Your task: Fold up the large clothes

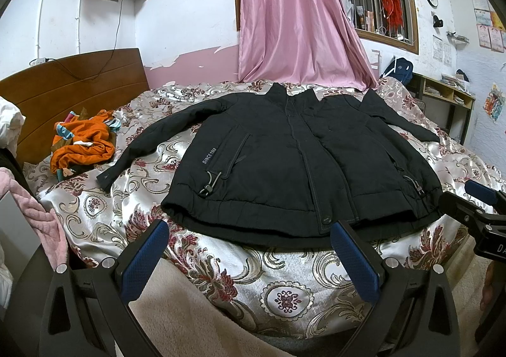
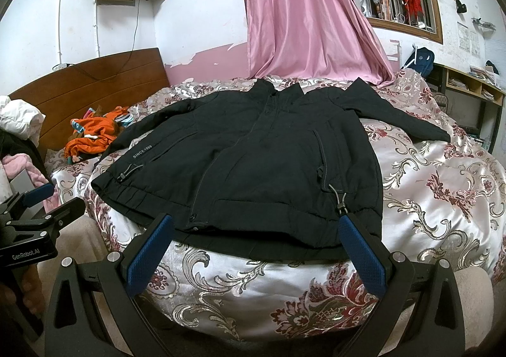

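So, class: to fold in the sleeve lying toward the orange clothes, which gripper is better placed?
Left. The left gripper hovers open nearer that sleeve; the right gripper sits toward the jacket's other side.

I see a black padded zip-front jacket (image 1: 284,151) lying flat, front up, on the floral satin bedspread (image 1: 284,287), both sleeves spread outward, collar toward the far wall, hem nearest me.

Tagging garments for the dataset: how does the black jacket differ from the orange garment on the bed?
The black jacket lies spread flat, front up, sleeves out to both sides; the orange garment is bunched in a heap. The black jacket covers the middle of the bedspread; the orange garment sits by the headboard and looks far smaller. Both rest on the bedspread, and neither tool touches them.
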